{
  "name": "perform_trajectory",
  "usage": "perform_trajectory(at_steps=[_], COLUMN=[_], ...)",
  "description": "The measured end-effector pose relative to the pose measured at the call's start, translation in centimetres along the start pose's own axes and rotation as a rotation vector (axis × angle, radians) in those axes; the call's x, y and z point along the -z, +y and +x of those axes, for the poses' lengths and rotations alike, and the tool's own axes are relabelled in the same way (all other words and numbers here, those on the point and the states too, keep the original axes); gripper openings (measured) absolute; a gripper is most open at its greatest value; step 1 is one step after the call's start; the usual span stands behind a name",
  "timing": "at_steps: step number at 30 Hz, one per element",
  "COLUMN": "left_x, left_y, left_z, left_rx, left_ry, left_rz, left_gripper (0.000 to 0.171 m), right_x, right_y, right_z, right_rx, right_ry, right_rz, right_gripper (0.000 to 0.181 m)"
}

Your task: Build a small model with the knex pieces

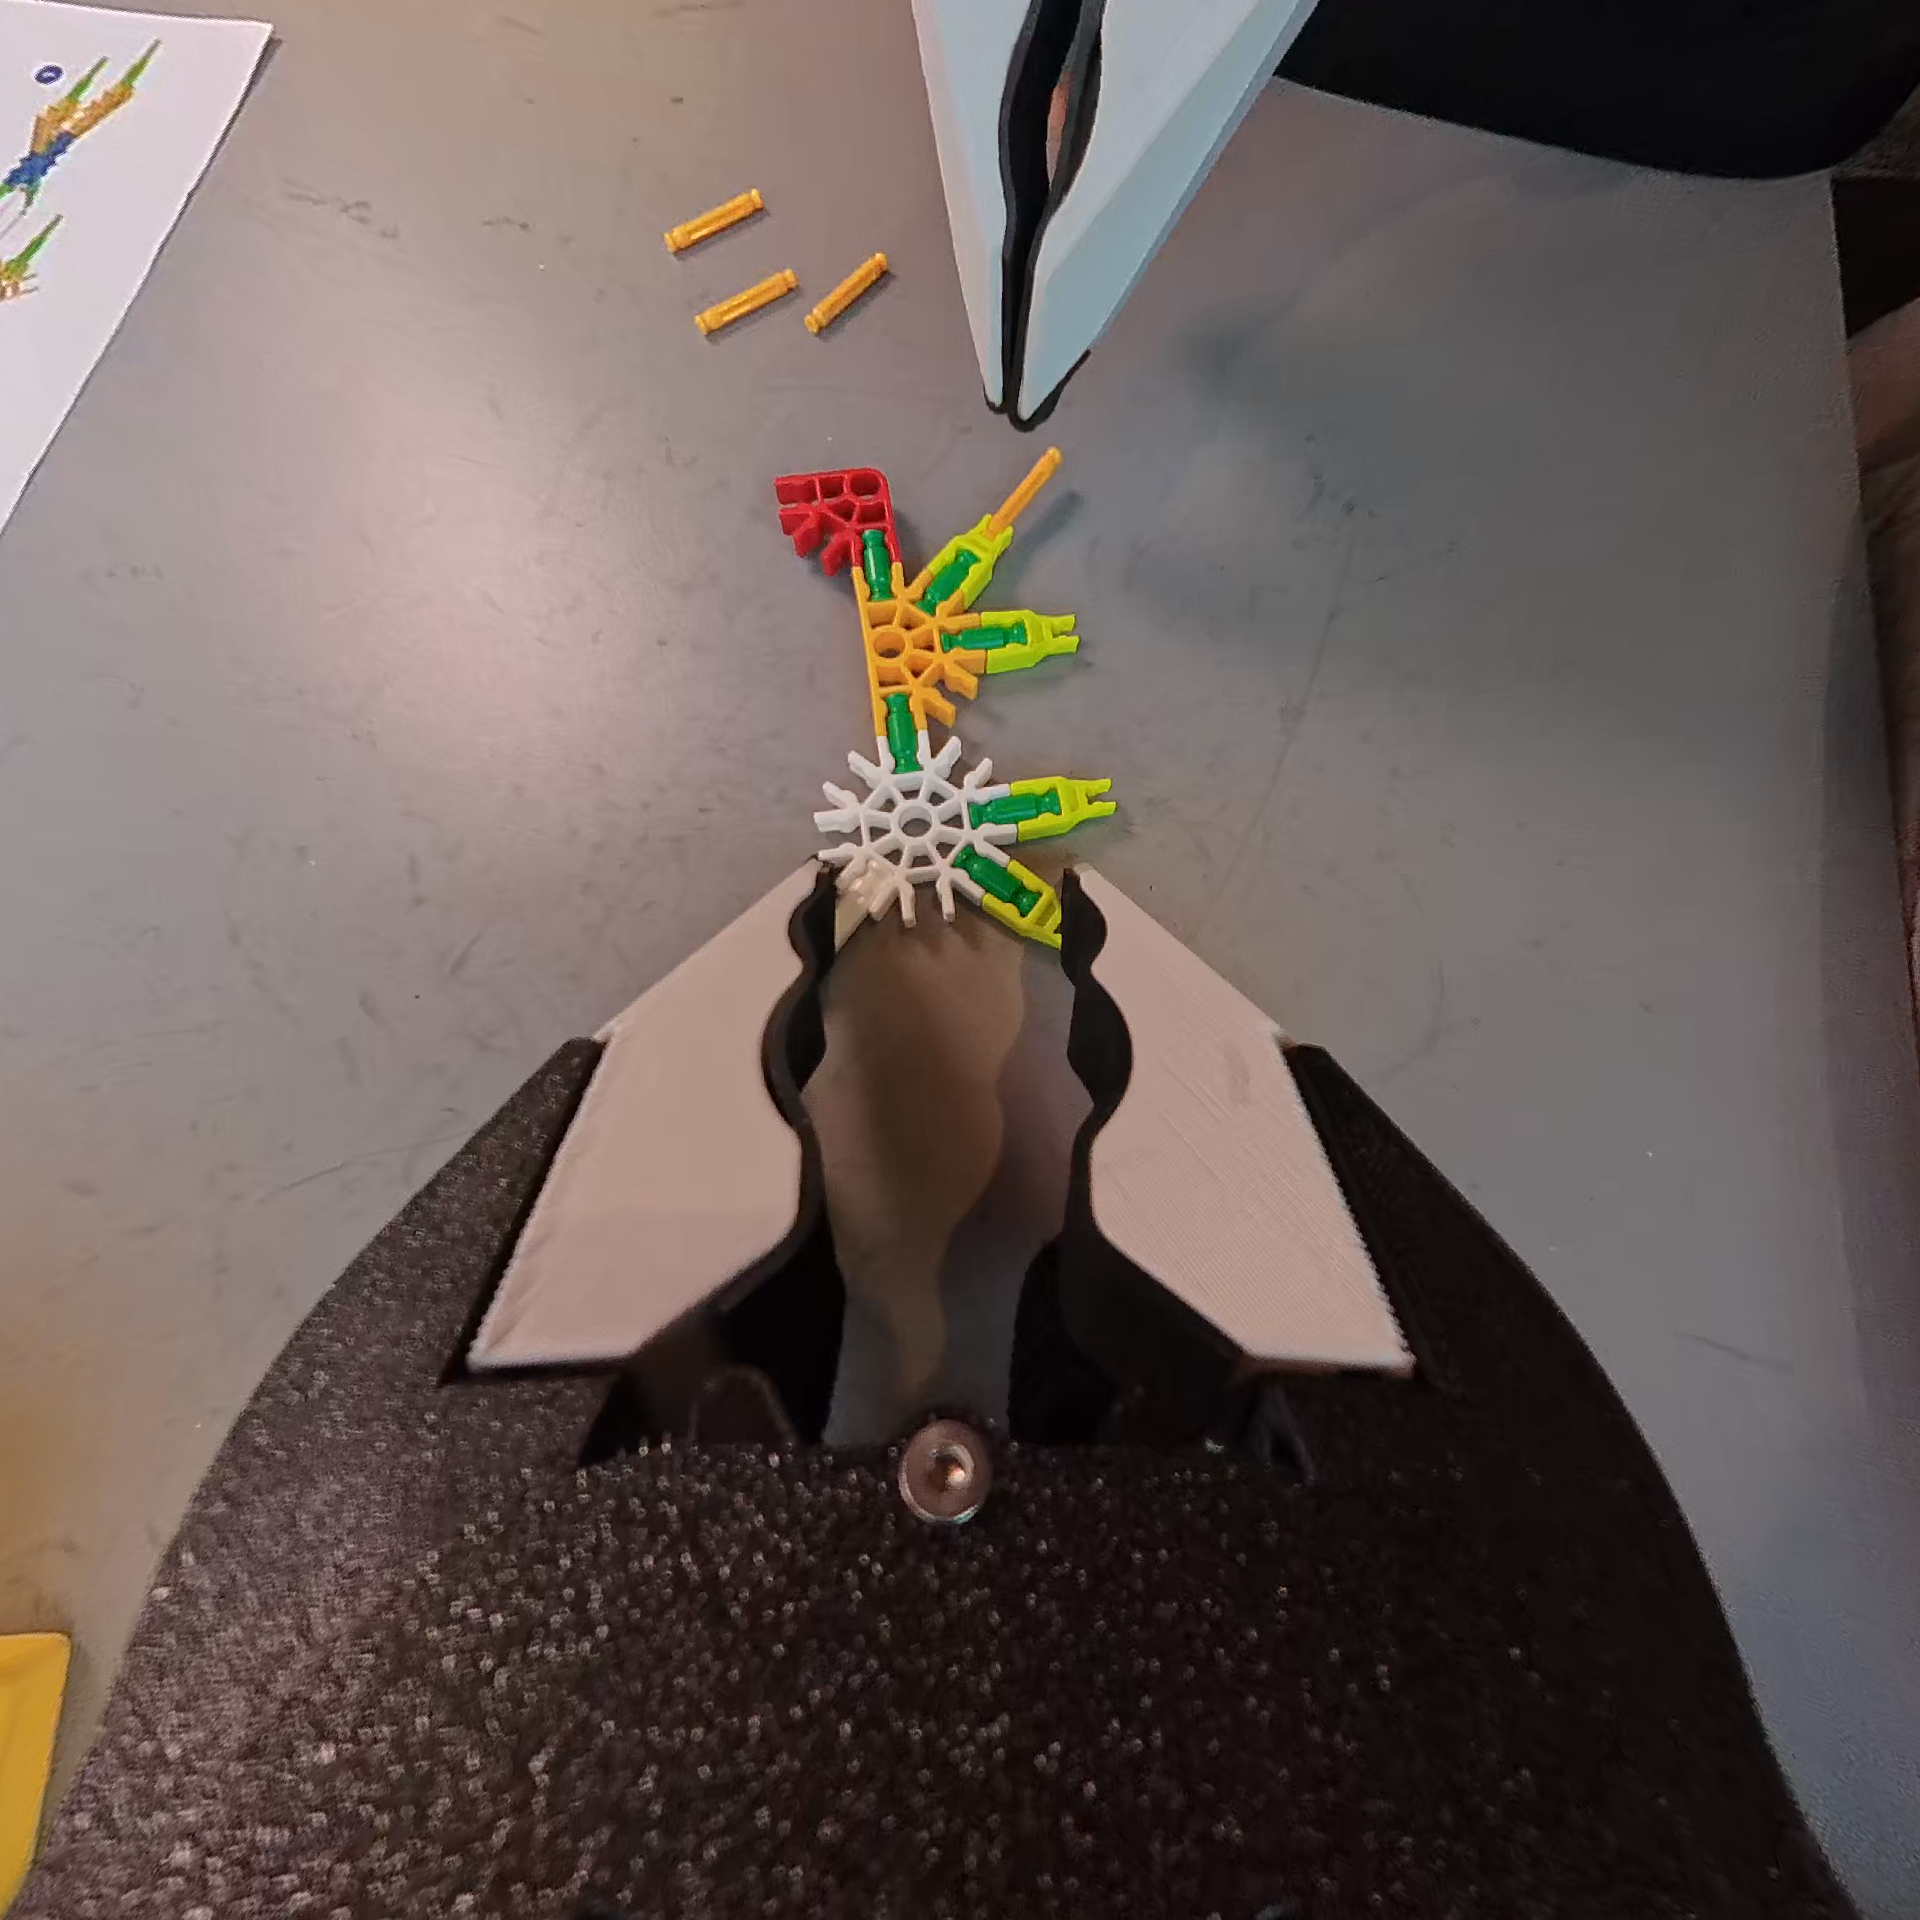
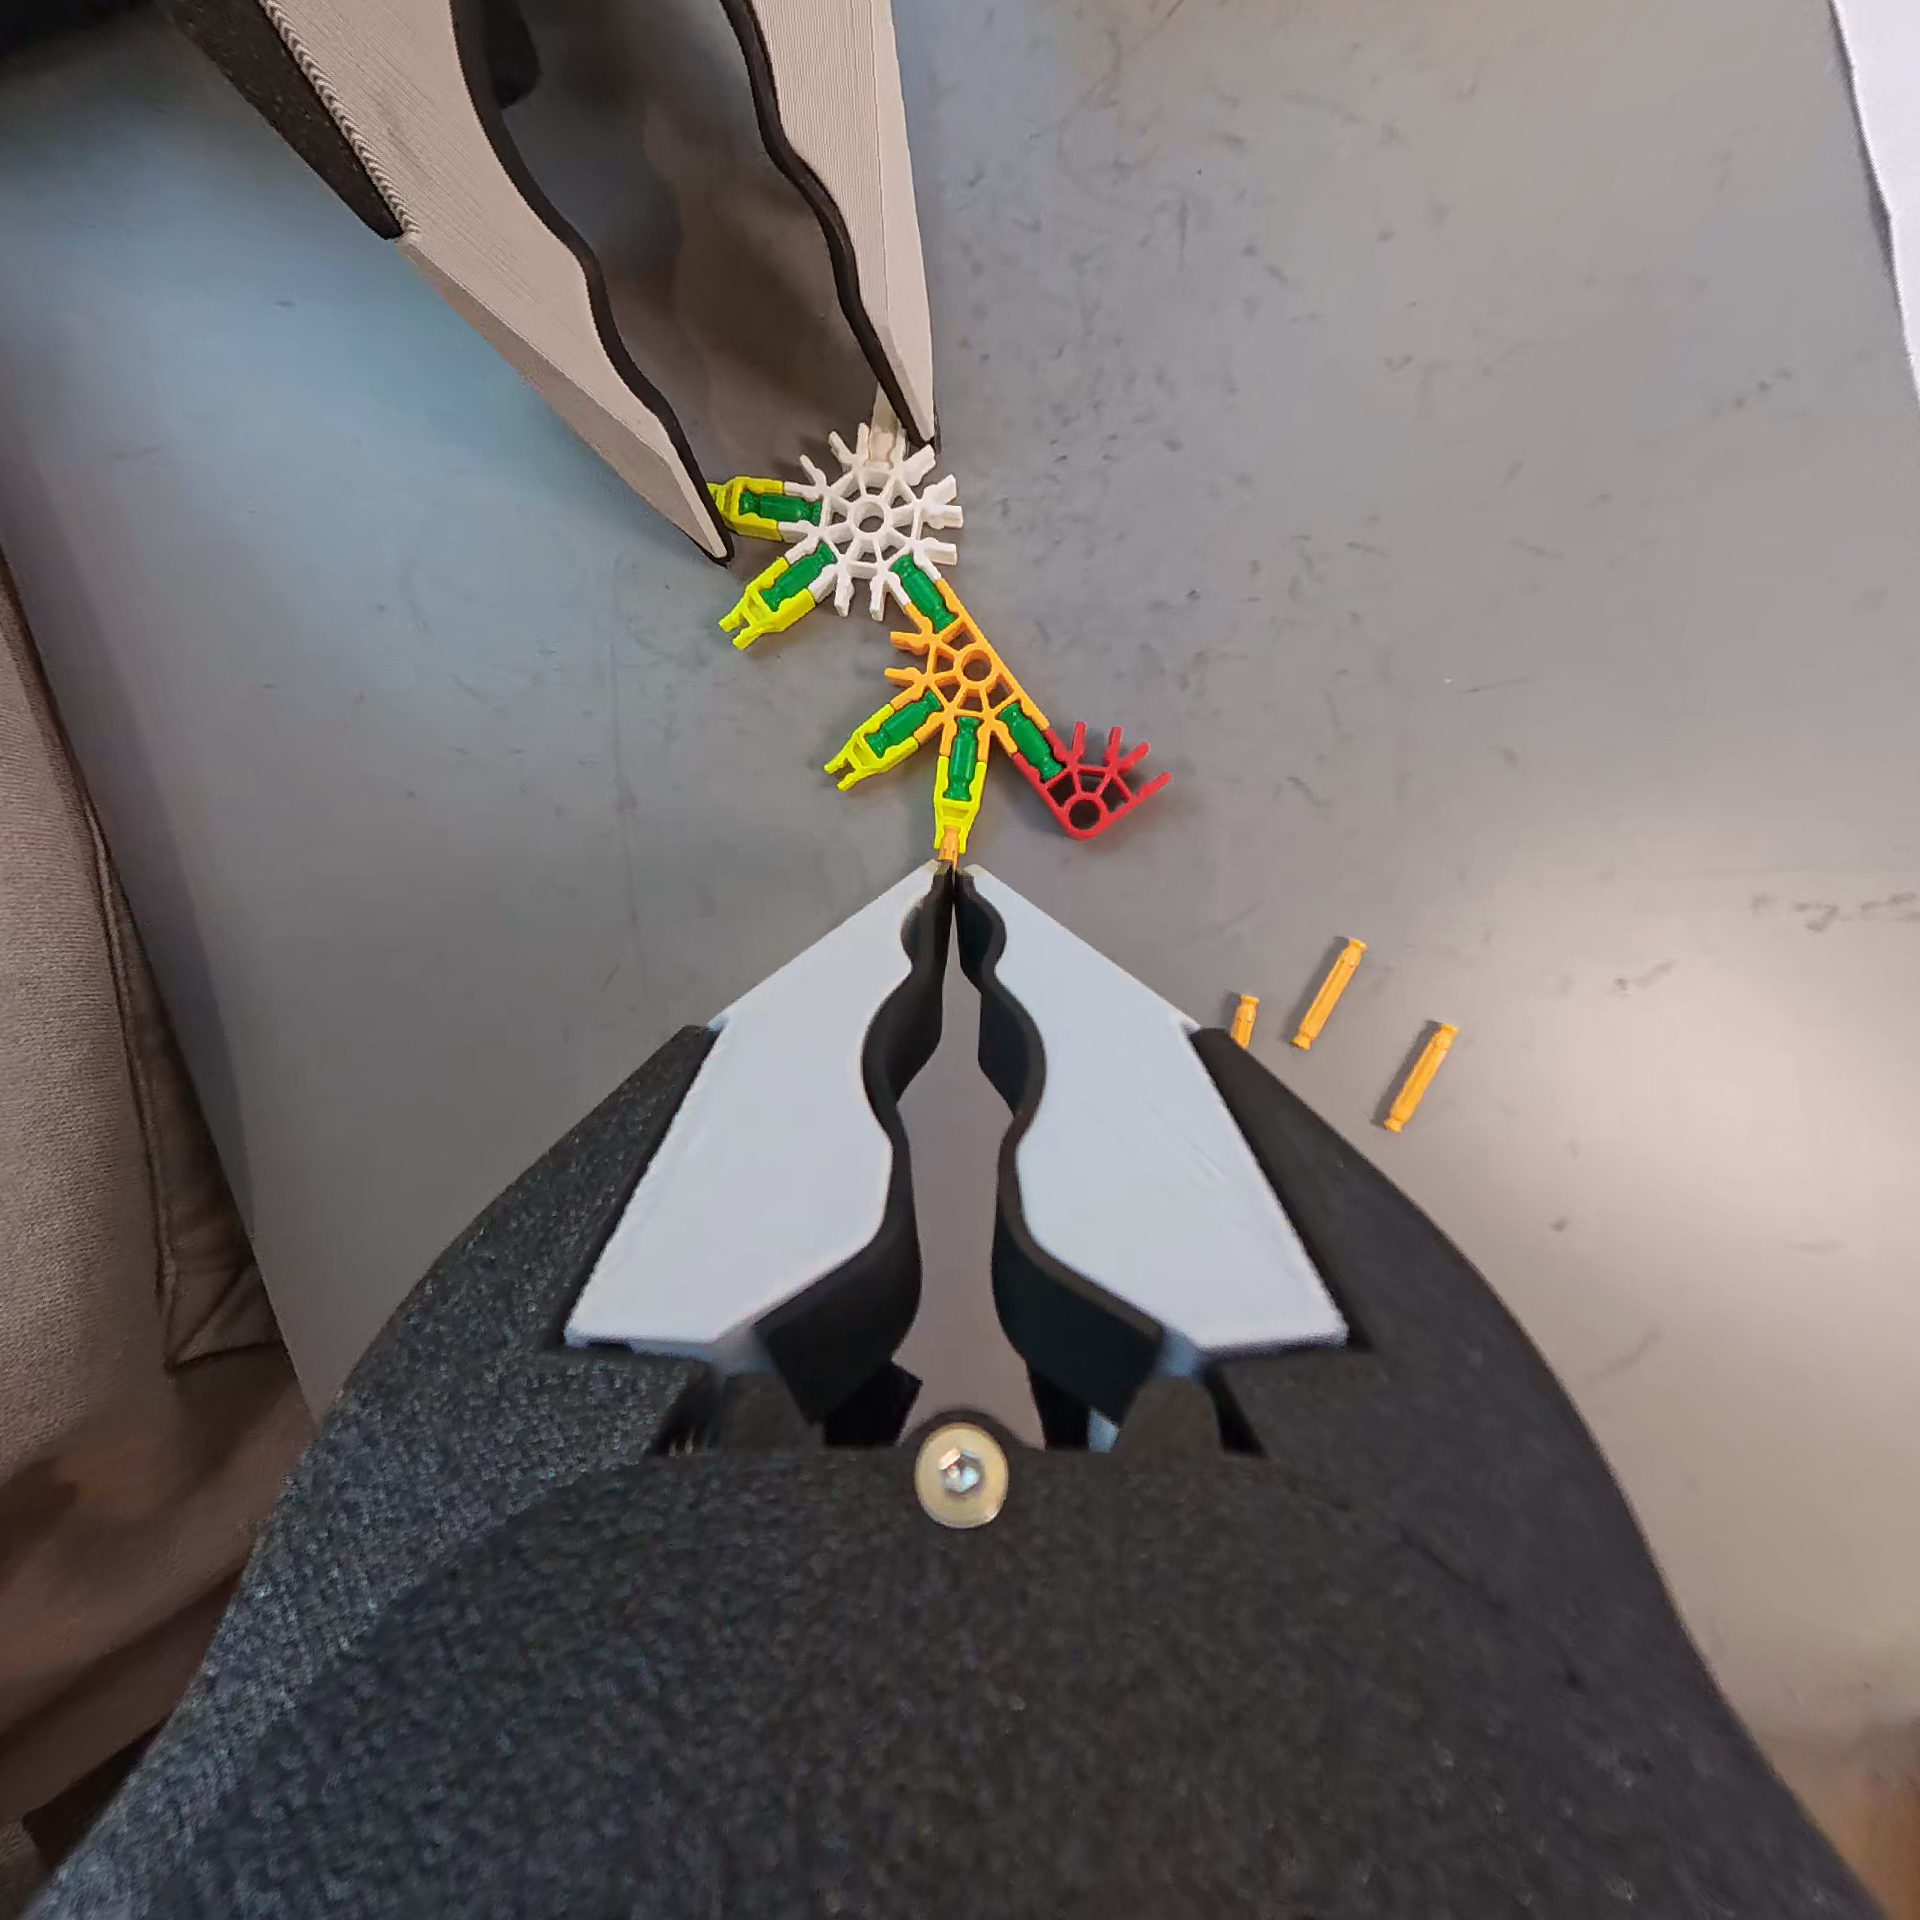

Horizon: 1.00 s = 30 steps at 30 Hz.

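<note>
Left wrist view: left gripper (image 1: pixel 943 899) jaws apart, straddling the white snowflake connector (image 1: pixel 910 828) of the toy assembly (image 1: pixel 914 665), centre frame on grey tabletop (image 1: pixel 416 623).
Right wrist view: right gripper (image 2: pixel 951 875) pinched together on thin orange rod (image 2: pixel 949 854) at a yellow-green clip.
Loose parts: three orange rods (image 1: pixel 774 265), upper centre.
Paper: instruction sheet (image 1: pixel 94 208), upper left.

Left wrist view: looks steeply down along its gripper (image 1: pixel 940 899) at the grey bench (image 1: pixel 416 727), close. Right wrist view: same steep, close angle from the opposite side. Both share the toy assembly (image 1: pixel 925 707) (image 2: pixel 935 665), the loose orange rods (image 1: pixel 774 265) (image 2: pixel 1340 1023), and each other's gripper.
</note>
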State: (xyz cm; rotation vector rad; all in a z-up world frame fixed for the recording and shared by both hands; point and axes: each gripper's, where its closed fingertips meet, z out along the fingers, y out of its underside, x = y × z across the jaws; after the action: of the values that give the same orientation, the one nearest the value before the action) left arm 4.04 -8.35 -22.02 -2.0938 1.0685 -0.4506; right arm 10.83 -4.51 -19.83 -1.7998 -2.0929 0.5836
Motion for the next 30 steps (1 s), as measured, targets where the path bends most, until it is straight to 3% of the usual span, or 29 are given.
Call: perform_trajectory(at_steps=[9, 21, 27, 30], left_x=[0.1, 0.0, 0.1, 0.2], left_y=[0.0, 0.2, 0.3, 0.3], left_z=[0.1, 0.1, 0.0, -0.1], left_rx=[-0.008, 0.022, 0.035, 0.038], left_ry=[0.003, 0.019, 0.015, 0.015], left_rz=[0.001, -0.008, -0.015, -0.014], left_gripper=[0.046, 0.045, 0.044, 0.044], right_x=[-2.0, -2.3, -2.4, -2.4], right_y=[0.2, 0.2, 0.0, -0.1], right_z=[-0.1, -0.2, -0.3, -0.2], right_rx=[0.064, 0.149, 0.140, 0.083], right_ry=[-0.020, -0.046, -0.013, -0.001], right_rz=[-0.133, -0.321, -0.316, -0.233], right_gripper=[0.000, 0.000, 0.000, 0.000])
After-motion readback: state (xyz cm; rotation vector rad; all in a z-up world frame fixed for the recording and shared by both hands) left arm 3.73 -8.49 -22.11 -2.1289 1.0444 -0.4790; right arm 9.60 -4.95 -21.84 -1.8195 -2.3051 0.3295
